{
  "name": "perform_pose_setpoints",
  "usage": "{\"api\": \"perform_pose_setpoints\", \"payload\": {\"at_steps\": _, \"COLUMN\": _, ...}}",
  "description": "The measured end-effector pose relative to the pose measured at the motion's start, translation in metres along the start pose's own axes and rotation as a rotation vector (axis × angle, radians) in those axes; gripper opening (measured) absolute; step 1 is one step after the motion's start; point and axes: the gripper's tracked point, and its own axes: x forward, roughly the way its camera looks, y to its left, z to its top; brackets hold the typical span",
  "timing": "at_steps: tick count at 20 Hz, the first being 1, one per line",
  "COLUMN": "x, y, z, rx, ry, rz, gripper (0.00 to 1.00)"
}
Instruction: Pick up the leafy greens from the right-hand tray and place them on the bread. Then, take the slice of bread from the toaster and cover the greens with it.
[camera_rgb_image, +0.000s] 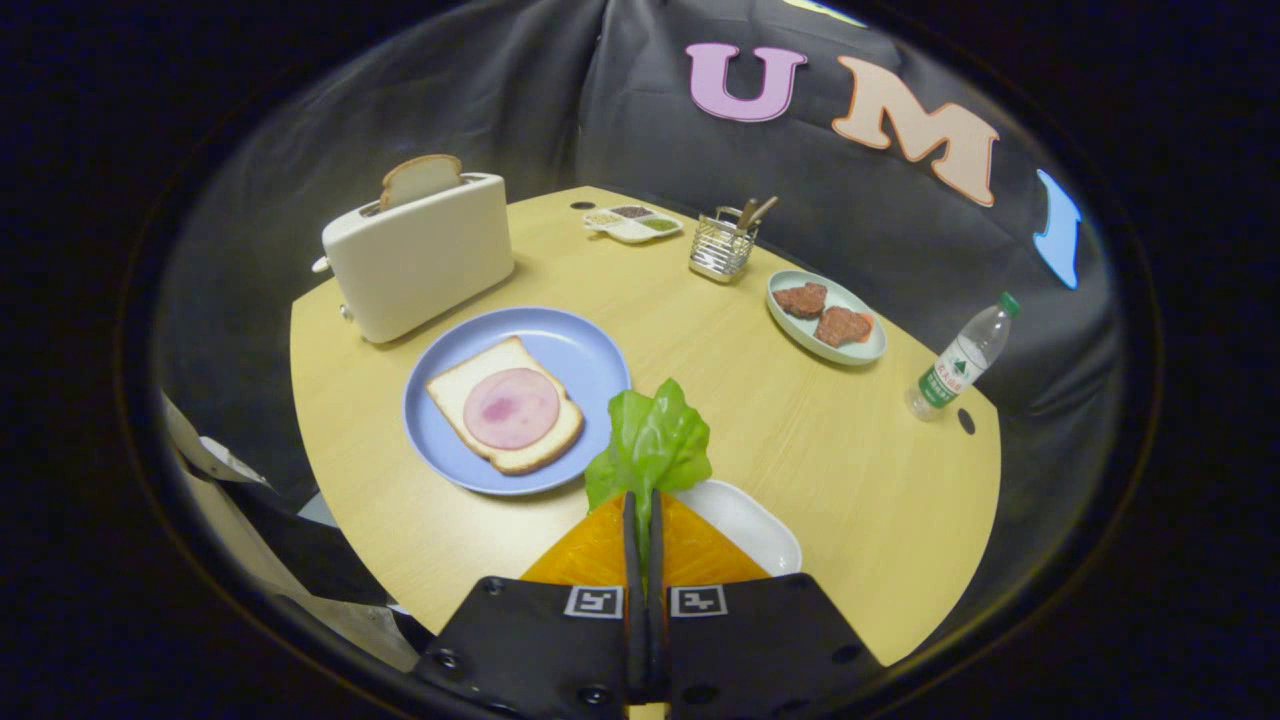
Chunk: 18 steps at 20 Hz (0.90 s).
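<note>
Wooden table (800, 450) fills the booth, and the gripper (643, 505) pinches the leafy greens (650, 445), lifted above the white tray (760, 530) at the near edge; beyond, ham-topped bread (480, 425) waits on its blue plate (580, 350), toaster (420, 255) holding a slice (420, 178) at the far-left edge.

A staged kitchen booth is being shown: beyond the tongs (643, 515), a wooden worktop (800, 440) is being ringed by black cloth wall (520, 90), with a toaster (420, 255), cutlery holder (720, 248) and plates of food being laid out.
</note>
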Motion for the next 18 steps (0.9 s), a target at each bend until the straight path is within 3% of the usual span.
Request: {"api": "perform_pose_setpoints", "payload": {"at_steps": 18, "x": 0.028, "y": 0.084, "z": 0.066, "rx": -0.052, "ry": -0.044, "rz": 0.109, "gripper": 0.04}}
